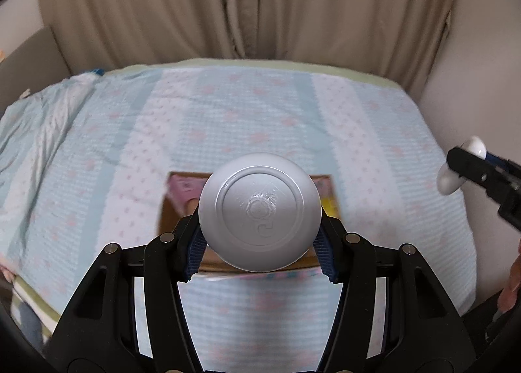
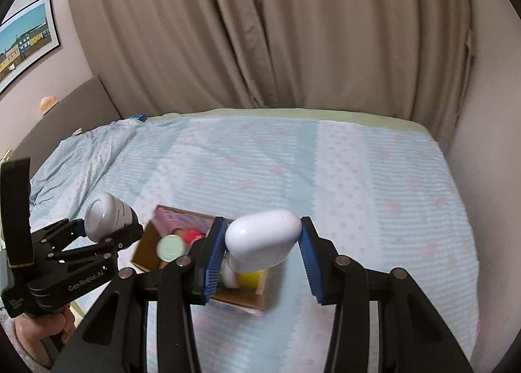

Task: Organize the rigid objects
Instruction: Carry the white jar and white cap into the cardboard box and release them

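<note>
My left gripper [image 1: 260, 236] is shut on a grey round-bottomed bottle [image 1: 259, 211], held above an open cardboard box [image 1: 172, 207] on the bed. In the right wrist view the same bottle [image 2: 109, 218] and left gripper [image 2: 107, 229] hang left of the box [image 2: 146, 242]. My right gripper [image 2: 260, 249] is shut on a white rounded case [image 2: 262, 239], just above the box's right part. The box holds a pale green lid [image 2: 170, 247], a yellow item [image 2: 250, 278] and pink items [image 2: 176, 221]. The right gripper [image 1: 462, 167] with the white case [image 1: 447, 179] shows at the left wrist view's right edge.
The box sits on a bed with a light blue patterned cover [image 2: 325, 177]. Beige curtains [image 2: 260, 31] hang behind the bed. A wall [image 2: 482, 177] borders the bed's right side. A grey headboard [image 2: 65, 112] and a framed picture [image 2: 26, 37] are at the left.
</note>
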`<act>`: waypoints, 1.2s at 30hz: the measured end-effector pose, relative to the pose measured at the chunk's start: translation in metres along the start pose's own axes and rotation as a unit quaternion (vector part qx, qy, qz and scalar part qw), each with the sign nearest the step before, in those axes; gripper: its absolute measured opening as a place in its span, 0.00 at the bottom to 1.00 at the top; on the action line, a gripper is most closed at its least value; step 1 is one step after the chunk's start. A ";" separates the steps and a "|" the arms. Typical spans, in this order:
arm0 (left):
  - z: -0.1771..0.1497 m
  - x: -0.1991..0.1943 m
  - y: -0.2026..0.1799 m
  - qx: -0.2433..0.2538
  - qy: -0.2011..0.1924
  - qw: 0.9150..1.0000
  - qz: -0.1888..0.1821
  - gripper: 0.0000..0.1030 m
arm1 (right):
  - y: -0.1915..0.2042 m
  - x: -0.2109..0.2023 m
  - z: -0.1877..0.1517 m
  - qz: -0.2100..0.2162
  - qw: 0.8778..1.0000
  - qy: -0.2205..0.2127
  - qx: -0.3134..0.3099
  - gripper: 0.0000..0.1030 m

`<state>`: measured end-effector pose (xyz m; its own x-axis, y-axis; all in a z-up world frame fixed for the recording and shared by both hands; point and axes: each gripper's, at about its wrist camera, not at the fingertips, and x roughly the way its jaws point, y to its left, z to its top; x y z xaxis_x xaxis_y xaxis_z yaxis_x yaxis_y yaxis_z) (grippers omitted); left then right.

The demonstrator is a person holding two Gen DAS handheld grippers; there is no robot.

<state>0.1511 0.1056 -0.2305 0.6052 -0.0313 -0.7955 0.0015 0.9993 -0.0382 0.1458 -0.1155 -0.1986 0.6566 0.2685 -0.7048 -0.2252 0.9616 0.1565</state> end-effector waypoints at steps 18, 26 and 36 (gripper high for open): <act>-0.051 0.133 0.127 0.016 0.095 0.994 -0.052 0.51 | 0.113 0.143 -0.054 -0.016 0.993 0.079 0.091 0.40; -0.072 0.171 0.134 0.031 0.109 0.992 -0.054 0.51 | 0.117 0.199 -0.094 -0.015 0.988 0.114 0.099 0.40; -0.071 0.164 0.122 0.062 0.110 0.988 -0.085 1.00 | 0.108 0.213 -0.109 -0.005 0.982 0.125 0.145 0.70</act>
<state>0.1943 0.2205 -0.4083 0.4005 -0.1899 -0.8964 0.1943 0.9736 -0.1194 0.1831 0.0398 -0.4074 0.4522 0.2723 -0.8493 0.0175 0.9494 0.3137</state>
